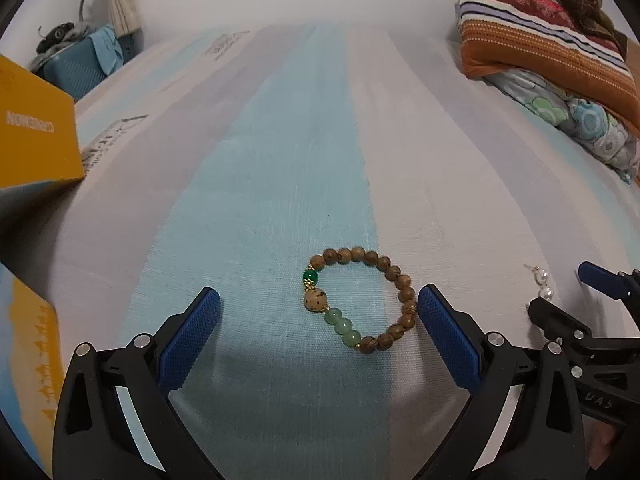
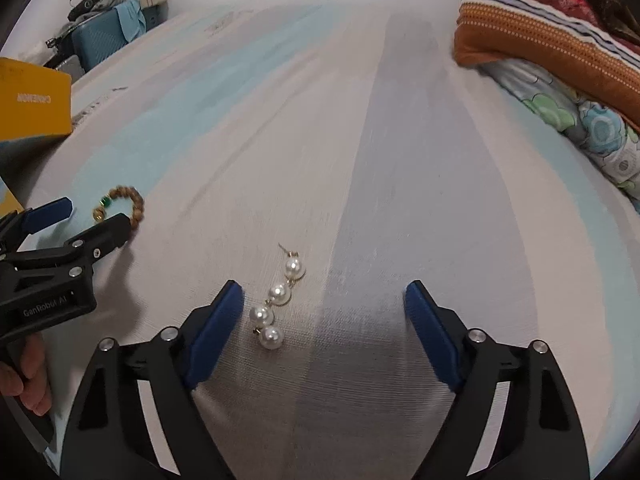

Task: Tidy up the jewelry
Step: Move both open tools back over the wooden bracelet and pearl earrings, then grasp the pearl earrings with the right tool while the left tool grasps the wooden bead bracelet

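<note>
The left gripper gapes wide over the beaded bracelet on the striped bed sheet — the right gripper, wide too, straddles the pearl earrings.

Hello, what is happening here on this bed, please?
A person holds a two-finger gripper in each hand over a striped bedsheet. The left gripper is open above a bracelet of wooden and green beads; its right pad is close to the beads, but nothing is held. The right gripper is open around a pearl earring pair lying on the sheet. A yellow box stands to the left. Nothing has been picked up yet.
</note>
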Tool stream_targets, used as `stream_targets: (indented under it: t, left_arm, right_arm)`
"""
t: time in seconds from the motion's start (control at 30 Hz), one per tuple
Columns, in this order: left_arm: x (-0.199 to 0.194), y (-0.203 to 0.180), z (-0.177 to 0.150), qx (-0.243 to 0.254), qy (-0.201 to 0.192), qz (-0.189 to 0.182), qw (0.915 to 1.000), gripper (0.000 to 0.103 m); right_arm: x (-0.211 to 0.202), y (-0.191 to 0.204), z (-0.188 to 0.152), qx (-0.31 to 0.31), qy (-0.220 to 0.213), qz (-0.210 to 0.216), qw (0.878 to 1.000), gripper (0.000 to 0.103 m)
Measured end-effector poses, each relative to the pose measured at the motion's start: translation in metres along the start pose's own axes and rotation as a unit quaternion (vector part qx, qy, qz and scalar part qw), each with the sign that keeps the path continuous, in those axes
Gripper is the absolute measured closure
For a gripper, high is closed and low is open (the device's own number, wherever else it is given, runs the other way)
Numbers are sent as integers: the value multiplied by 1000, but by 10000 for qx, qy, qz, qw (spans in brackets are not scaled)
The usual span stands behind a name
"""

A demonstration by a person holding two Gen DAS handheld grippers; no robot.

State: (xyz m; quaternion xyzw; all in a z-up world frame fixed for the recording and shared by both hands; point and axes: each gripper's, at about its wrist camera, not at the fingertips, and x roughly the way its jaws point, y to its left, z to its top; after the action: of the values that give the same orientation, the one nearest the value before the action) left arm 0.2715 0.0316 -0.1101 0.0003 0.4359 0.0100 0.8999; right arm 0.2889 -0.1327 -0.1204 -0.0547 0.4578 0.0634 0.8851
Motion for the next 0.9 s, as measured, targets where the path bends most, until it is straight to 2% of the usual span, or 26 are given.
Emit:
stream_targets:
  t: [0.1, 0.17, 0.2, 0.27, 0.3, 0.43, 0.5, 0.57, 0.7, 0.77, 0.9]
  left_arm:
    - [8, 0, -1, 19, 113, 21, 9999, 7]
    - [9, 0, -2, 32, 115, 31, 9999, 10]
    - [9, 0, -3, 42, 116, 14, 9999, 12]
    - [9, 1, -3, 7, 123, -2, 9999, 21]
    - [8, 1, -3, 5, 113, 2, 9999, 23]
    - [5, -3, -6, 89, 84, 9, 9999, 33]
    - [3, -2, -7, 73, 95, -21, 9999, 41]
    - [0, -2, -7, 42, 108, -29, 9999, 53]
    - [-4, -6, -9, 128, 79, 47, 9999, 68]
    - [-6, -9, -11, 193, 31, 107, 9998, 79]
    - [-11, -9, -15, 218, 4, 63, 9997, 85]
  right_arm:
    - [2, 1, -3, 33, -42, 8, 10000, 28]
    - [1, 2, -3, 55, -63, 38, 10000, 40]
    - [0, 2, -4, 42, -74, 41, 10000, 42]
    - [-1, 3, -5, 5, -89, 34, 10000, 54]
    - [-2, 4, -6, -9, -89, 26, 10000, 56]
    - [-5, 7, -6, -63, -57, 64, 9999, 76]
    - [-7, 9, -7, -70, -43, 85, 9999, 84]
    - [-7, 10, -8, -93, -34, 95, 9999, 90]
    - [-9, 7, -6, -35, -29, 159, 9999, 92]
    - [-12, 7, -6, -3, -38, 185, 9998, 92]
    - [-16, 8, -6, -10, -73, 230, 9997, 92]
